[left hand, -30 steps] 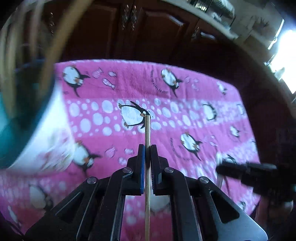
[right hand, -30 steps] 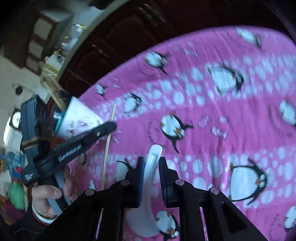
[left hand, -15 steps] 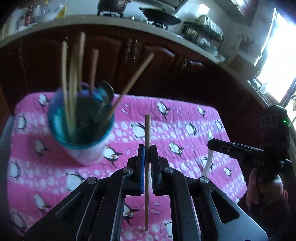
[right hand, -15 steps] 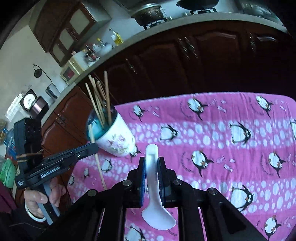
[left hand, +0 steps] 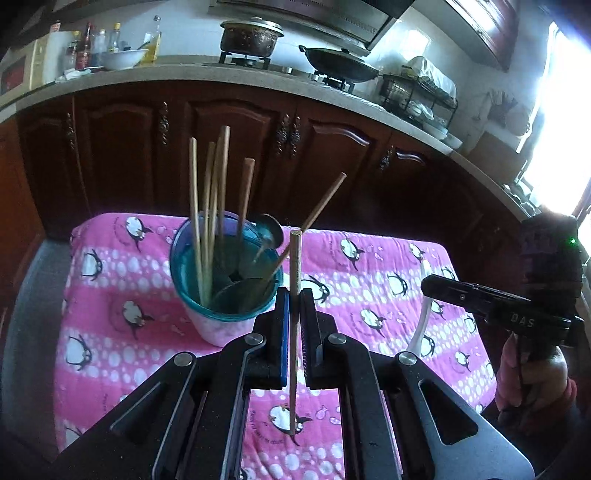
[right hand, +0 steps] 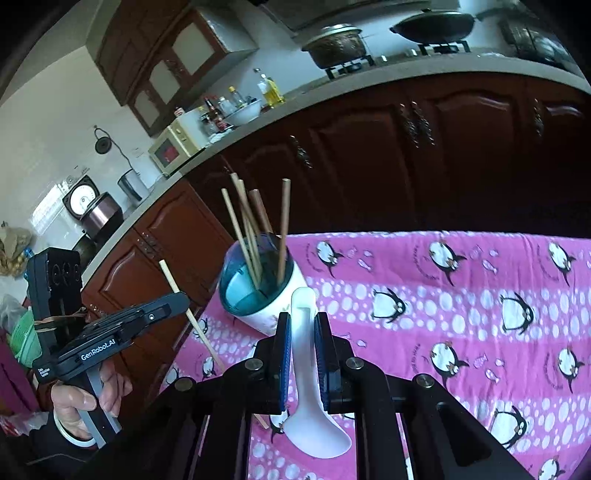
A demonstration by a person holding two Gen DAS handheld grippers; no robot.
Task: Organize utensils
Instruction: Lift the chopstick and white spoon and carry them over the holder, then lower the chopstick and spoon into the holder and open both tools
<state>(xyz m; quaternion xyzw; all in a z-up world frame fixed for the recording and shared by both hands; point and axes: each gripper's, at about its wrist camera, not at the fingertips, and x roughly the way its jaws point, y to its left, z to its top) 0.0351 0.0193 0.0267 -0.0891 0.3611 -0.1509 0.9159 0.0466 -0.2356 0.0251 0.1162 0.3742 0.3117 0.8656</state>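
Observation:
My left gripper [left hand: 294, 295] is shut on a single wooden chopstick [left hand: 294, 266] that stands nearly upright between its pads, above the table and just right of the cup. The white cup with a teal inside [left hand: 225, 280] holds several chopsticks and a dark spoon. My right gripper [right hand: 302, 321] is shut on the handle of a white ceramic spoon [right hand: 306, 406], bowl hanging down, held in the air near the cup [right hand: 258, 291]. In the right wrist view the left gripper [right hand: 181, 301] shows at the left with its chopstick [right hand: 192, 321].
A pink penguin-print cloth [left hand: 369, 288] covers the table. Dark wooden cabinets [left hand: 229, 147] and a counter with a pot [left hand: 251, 35], a wok and bottles run behind it. A hand [right hand: 85, 402] grips the left tool.
Both grippers have risen from close over the cloth, carrying the chopstick and the white spoon. The cup has come fully into both views, and the right gripper has rolled level.

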